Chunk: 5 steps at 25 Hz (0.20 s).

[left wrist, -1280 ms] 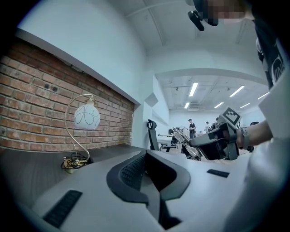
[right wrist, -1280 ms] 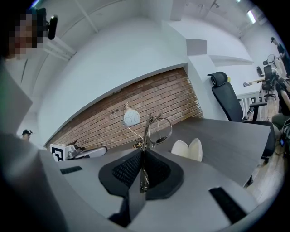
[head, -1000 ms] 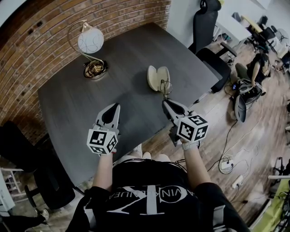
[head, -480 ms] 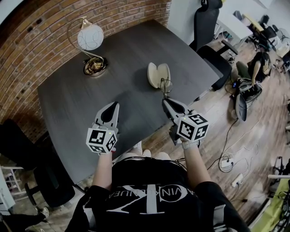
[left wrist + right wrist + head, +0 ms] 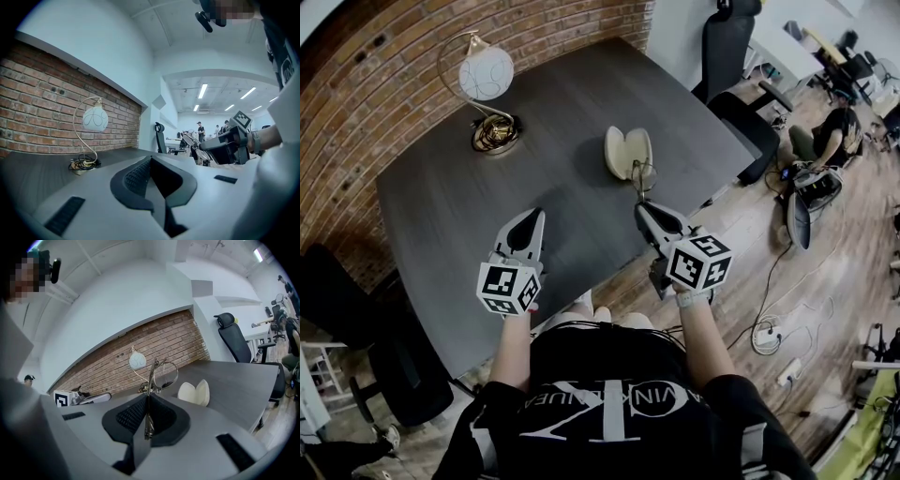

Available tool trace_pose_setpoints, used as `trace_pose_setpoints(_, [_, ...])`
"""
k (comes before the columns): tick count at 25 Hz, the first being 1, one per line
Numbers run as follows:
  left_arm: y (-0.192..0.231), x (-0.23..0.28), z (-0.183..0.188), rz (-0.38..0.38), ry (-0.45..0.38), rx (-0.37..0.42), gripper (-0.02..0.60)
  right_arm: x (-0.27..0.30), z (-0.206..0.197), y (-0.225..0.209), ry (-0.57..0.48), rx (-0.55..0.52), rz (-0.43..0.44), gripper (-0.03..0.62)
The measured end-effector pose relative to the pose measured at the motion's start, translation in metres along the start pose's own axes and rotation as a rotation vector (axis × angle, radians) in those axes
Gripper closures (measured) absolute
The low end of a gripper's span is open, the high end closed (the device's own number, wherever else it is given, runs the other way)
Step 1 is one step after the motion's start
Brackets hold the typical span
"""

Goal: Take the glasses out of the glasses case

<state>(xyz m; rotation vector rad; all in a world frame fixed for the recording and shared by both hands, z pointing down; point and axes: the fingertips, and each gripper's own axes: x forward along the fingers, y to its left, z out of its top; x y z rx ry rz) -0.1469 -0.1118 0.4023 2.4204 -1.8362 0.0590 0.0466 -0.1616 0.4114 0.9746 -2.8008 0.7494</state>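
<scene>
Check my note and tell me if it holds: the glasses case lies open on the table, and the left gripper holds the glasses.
Not quite: it is the right gripper that holds the glasses, as the right gripper view shows; the left gripper is shut on nothing. The glasses case does lie open on the table.

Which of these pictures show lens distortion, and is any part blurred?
Head view: strong fisheye, the table edges bow. Left gripper view: dark rounded corners. Right gripper view: the brick wall curves, while the glasses held close to the lens look sharp.
</scene>
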Motion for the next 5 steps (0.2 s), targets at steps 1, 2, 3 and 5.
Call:
trace_pose_setpoints(1, [-0.0005,0.0002,-0.0002,-0.001,0.0,0.001,0.567,-0.0005,0.0001,-0.0006,-0.001,0.001,-0.001,0.559])
trace_pose_setpoints(2, [-0.0009,0.0003,-0.0002,-0.002,0.0,0.001,0.568,-0.001,0.0002,-0.001,-0.002,0.001,-0.001,0.559])
trace_pose_setpoints(3, [-0.0011,0.0003,-0.0002,-0.002,0.001,0.002,0.568,-0.0012,0.0002,-0.0012,-0.001,0.002,-0.001,0.558])
trace_pose_setpoints(5, [-0.0012,0.0002,-0.0001,-0.001,0.002,0.002,0.568,-0.0014,0.0003,-0.0012,0.0,0.003,-0.001,0.557])
